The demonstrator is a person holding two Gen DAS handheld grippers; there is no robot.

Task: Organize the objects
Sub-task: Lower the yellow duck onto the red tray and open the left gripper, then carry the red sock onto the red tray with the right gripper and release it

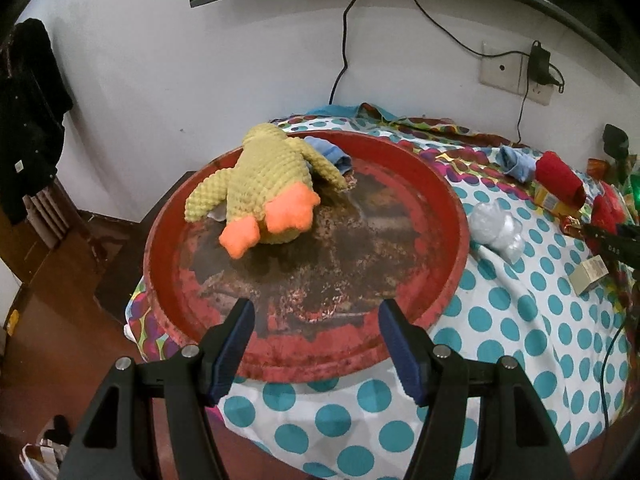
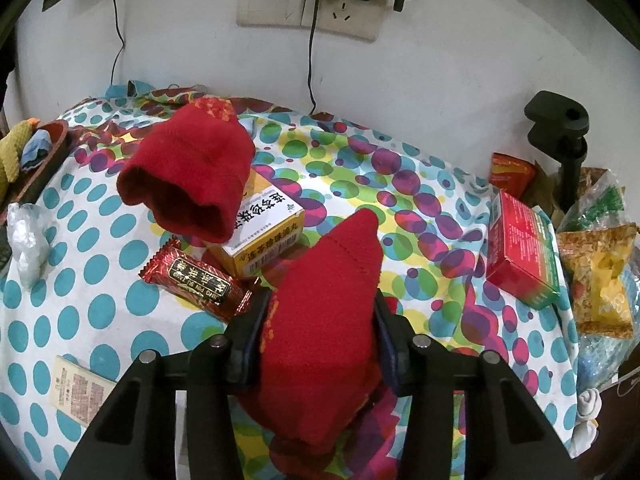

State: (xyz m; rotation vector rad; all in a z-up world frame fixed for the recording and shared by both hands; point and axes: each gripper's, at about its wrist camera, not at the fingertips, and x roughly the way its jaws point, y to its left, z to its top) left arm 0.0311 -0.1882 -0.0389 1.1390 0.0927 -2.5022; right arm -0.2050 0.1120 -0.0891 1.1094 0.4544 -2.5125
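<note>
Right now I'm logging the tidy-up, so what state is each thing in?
Left tool: open, empty, above the tray's near rim.
Right tool: shut on a red sock.
Red sock: clamped.
Second red sock: loose, draped over the yellow box.
Red tray: worn, holds the plush duck and blue cloth.
Snack wrapper: sealed, flat.
Red box: closed.

"jing pin su tang" on red candy wrapper (image 2: pixel 196 284); chinese characters on yellow box (image 2: pixel 266 236).
</note>
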